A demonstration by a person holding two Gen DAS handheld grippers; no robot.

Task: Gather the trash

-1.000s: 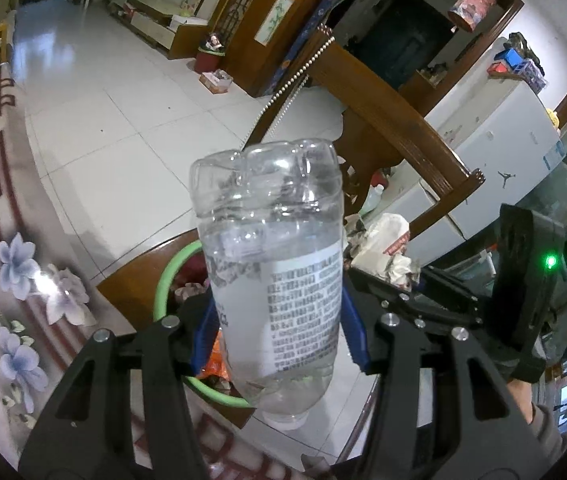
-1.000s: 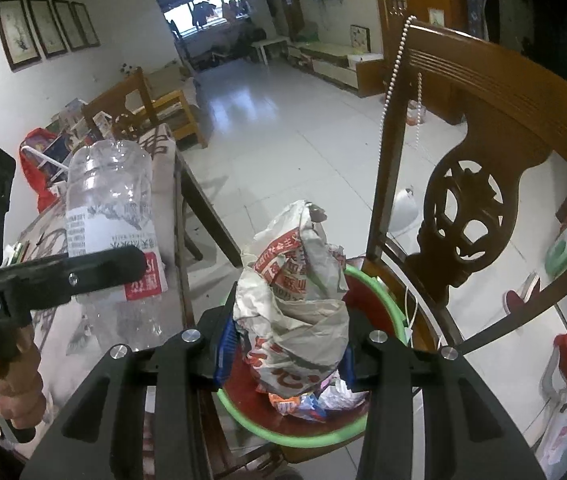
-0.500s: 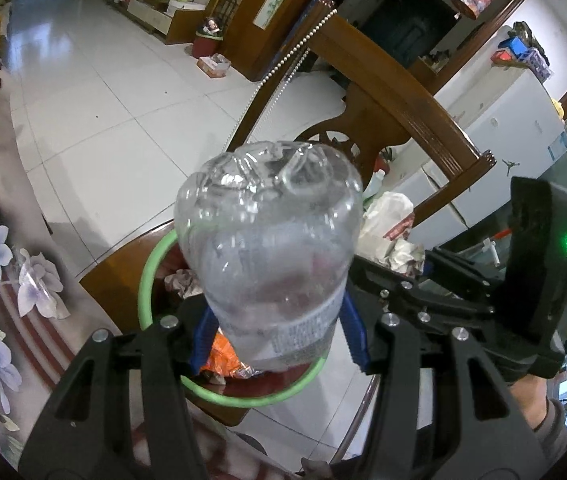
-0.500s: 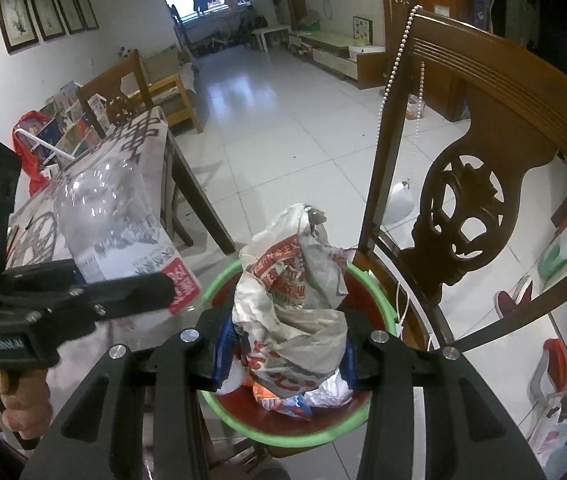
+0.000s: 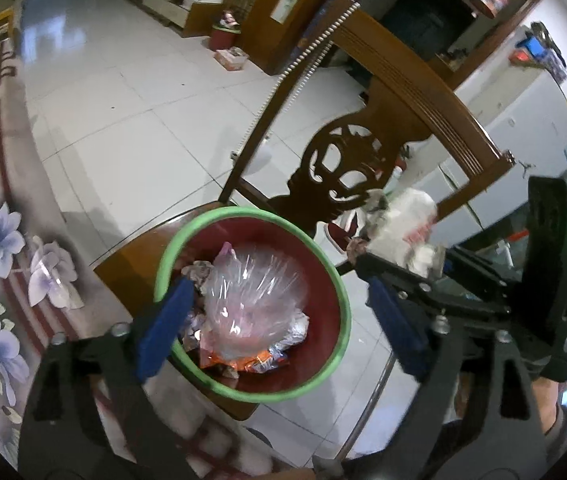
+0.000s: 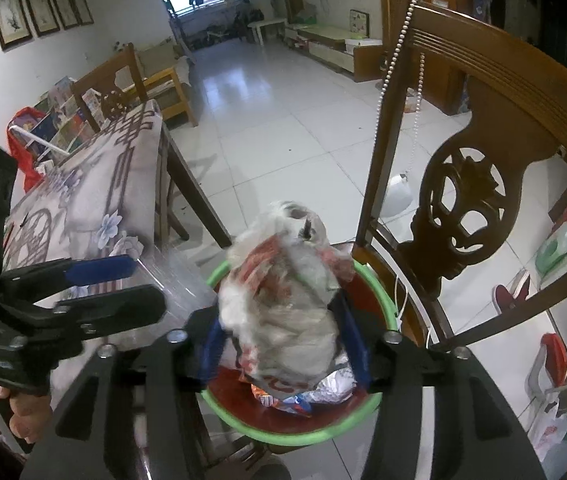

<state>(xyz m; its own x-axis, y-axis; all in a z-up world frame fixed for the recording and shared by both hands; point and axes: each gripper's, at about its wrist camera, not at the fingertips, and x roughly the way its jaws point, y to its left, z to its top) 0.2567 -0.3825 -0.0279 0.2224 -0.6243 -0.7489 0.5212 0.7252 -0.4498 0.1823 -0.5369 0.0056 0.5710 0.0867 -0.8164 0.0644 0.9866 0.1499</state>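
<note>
A red bin with a green rim (image 5: 187, 236) stands on a wooden chair seat. A clear plastic bottle (image 5: 255, 300) lies inside it on foil and orange wrappers. My left gripper (image 5: 279, 286) hovers over the bin, its jaws opening wide with nothing between them. My right gripper (image 6: 281, 312) is also above the bin rim (image 6: 383, 296). Its jaws are opening, and a crumpled white and red bag (image 6: 283, 300) still sits between the blue pads, blurred and touching both. In the left wrist view the right gripper (image 5: 403, 256) and the bag (image 5: 407, 216) are beside the bin.
The carved wooden chair back (image 5: 403, 92) rises just behind the bin, with a bead string hanging on its post. A table with a floral cloth (image 6: 95, 184) lies to the left. White tiled floor stretches beyond. A hand (image 6: 23, 412) holds the left gripper.
My left jaws have spread and the bottle has dropped from them into the bin. My right jaws have widened a little around the bag, which stays at the same height.
</note>
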